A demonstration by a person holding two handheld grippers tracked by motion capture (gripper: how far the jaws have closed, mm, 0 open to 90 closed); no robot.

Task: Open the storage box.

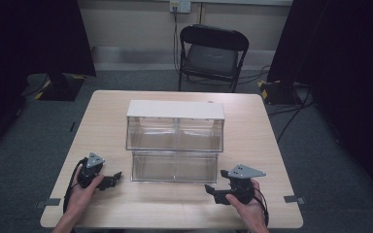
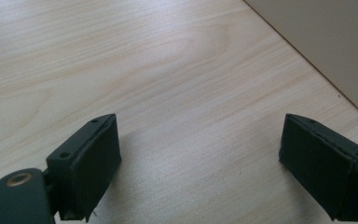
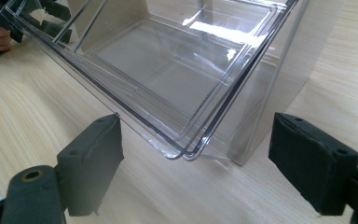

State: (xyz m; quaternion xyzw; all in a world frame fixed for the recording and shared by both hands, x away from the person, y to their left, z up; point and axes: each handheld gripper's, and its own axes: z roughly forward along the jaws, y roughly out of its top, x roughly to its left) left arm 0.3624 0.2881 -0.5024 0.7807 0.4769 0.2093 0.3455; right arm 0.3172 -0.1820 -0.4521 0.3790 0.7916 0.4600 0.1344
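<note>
The clear drawer unit (image 1: 175, 141) sits at the middle of the high view, a white-topped cabinet whose lower drawer (image 1: 174, 166) stands pulled out toward the person, its front lip nearest the bottom of the frame. In the right gripper view that drawer's rounded near corner (image 3: 186, 154) hangs in the centre, just above and between the jaws, with nothing to be seen inside it. The right gripper (image 1: 217, 192), at the lower right of the high view, has its jaws spread wide and holds nothing; the left gripper (image 1: 115, 177), at the lower left, is likewise wide open and empty, looking across bare wood with the cabinet's pale side (image 2: 326, 42) in the upper right of its view. This looks like the approach step, both tools flanking the drawer front but not touching it. The next move probably calls for bringing a jaw up to the front lip squarely, since the thin plastic edge could slip or the light cabinet could slide. The table (image 1: 257, 126) leaves open room on both sides of the unit, less toward the near edge where the hands rest.
</note>
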